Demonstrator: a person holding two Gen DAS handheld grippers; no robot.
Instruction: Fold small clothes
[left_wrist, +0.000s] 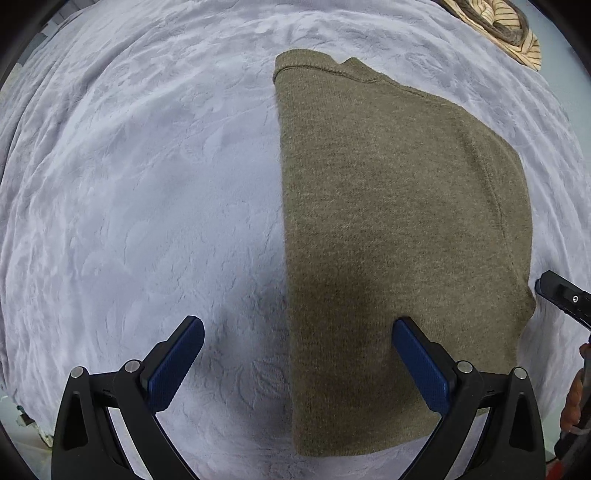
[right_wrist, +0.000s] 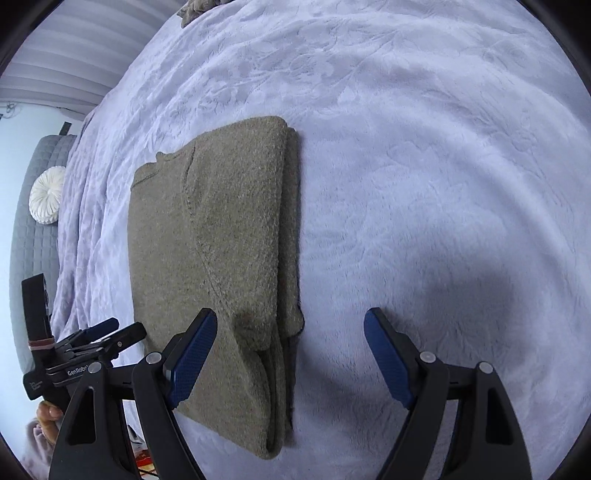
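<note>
An olive-brown knitted sweater (left_wrist: 399, 240) is seen folded into a long narrow stack on a bed covered with a pale lilac embossed blanket (left_wrist: 140, 206). In the left wrist view the sweater fills the centre and right of the frame, with its straight folded edge running from top to bottom near the middle. In the right wrist view the same sweater (right_wrist: 218, 258) lies in the centre left, and several layers are shown at its right edge.

The left gripper (left_wrist: 298, 363) is held low at the bottom of its frame with the jaws spread wide and nothing between them — one blue pad is over the bare blanket and the other is over the lower part of the sweater. Whether that pad touches the cloth cannot be told from this angle. The right gripper (right_wrist: 290, 354) is also spread wide and holds nothing; its left pad is over the near end of the sweater, its right pad over the blanket (right_wrist: 424, 166).

A striped beige garment (left_wrist: 506, 29) is seen bunched at the upper right of the left wrist frame, well apart from the sweater. At the left edge of the right wrist frame a round white cushion (right_wrist: 46, 199) rests against a grey quilted headboard (right_wrist: 26, 236).
</note>
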